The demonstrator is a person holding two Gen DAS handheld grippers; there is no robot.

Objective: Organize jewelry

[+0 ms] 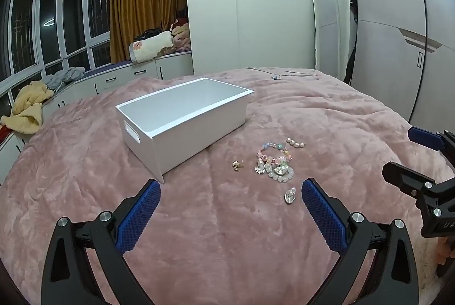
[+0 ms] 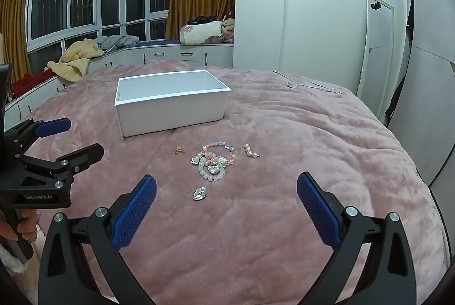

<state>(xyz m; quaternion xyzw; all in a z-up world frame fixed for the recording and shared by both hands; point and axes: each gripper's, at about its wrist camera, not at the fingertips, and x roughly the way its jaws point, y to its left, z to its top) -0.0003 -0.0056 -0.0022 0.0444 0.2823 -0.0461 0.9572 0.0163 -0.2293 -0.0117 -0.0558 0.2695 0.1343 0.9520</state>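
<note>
An empty white box (image 1: pixel 182 117) (image 2: pixel 170 103) stands on the pink blanket. In front of it lies a pile of bead bracelets (image 1: pixel 274 162) (image 2: pixel 214 161), a small gold earring (image 1: pixel 236 164) (image 2: pixel 179 150), a pearl piece (image 1: pixel 295 143) (image 2: pixel 250 150) and a silver pendant (image 1: pixel 290 195) (image 2: pixel 200 193). A thin silver necklace (image 1: pixel 280 74) (image 2: pixel 307 84) lies far back. My left gripper (image 1: pixel 227 191) is open and empty, short of the jewelry. My right gripper (image 2: pixel 226 188) is open and empty, with the pendant just ahead of its left finger.
The pink blanket (image 1: pixel 327 120) (image 2: pixel 312 134) covers the whole bed. Each gripper shows in the other's view: the right one (image 1: pixel 418 162), the left one (image 2: pixel 57 140). Window-seat cabinets with clothes (image 2: pixel 85 54) stand behind; a mirror (image 2: pixel 375 49) and wardrobe stand at right.
</note>
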